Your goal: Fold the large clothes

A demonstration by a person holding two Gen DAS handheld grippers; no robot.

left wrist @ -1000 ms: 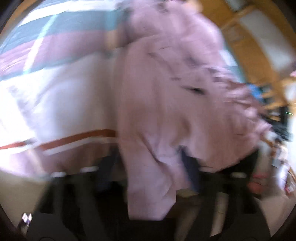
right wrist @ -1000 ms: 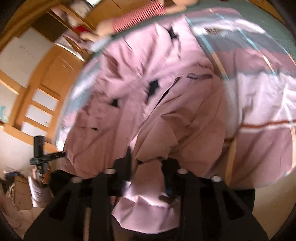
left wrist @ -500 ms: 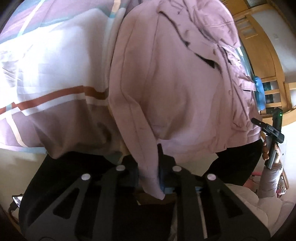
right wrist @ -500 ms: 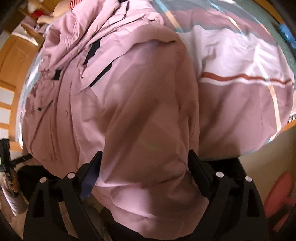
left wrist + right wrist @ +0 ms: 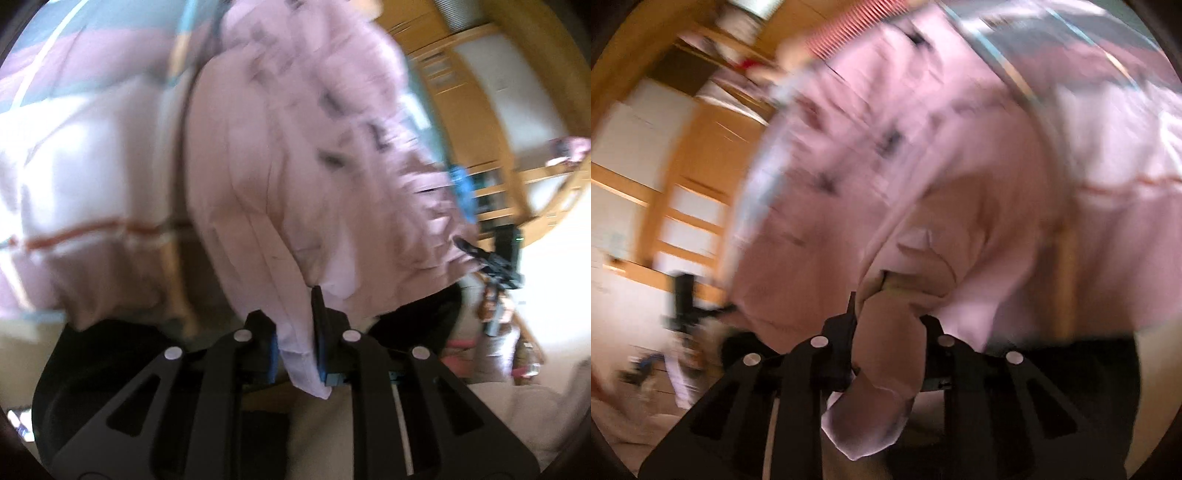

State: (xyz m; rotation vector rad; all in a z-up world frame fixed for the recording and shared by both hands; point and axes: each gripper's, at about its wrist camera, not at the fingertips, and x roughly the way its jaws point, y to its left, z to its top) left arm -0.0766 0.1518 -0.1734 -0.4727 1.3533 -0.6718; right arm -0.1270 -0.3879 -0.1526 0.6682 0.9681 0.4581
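Observation:
A large pink jacket [image 5: 295, 155] with dark tabs lies spread on a bed and hangs over its near edge. It also fills the right wrist view [image 5: 894, 192]. My left gripper [image 5: 295, 332] is shut on a fold of the jacket's near edge, and the cloth hangs down between the fingers. My right gripper [image 5: 886, 332] is shut on another bunched part of the jacket's near edge, with a cuff-like end hanging below the fingers. Both views are blurred by motion.
The bed has a striped cover [image 5: 85, 177] in pink, white, teal and a rust line, also in the right wrist view [image 5: 1126, 155]. Wooden cabinets [image 5: 491, 110] stand beyond the bed. The other gripper [image 5: 498, 258] shows at the right edge.
Both grippers have kept hold of the jacket's edge and swung with it. The right gripper's bite looks narrower than half a second ago, and more of the room shows.

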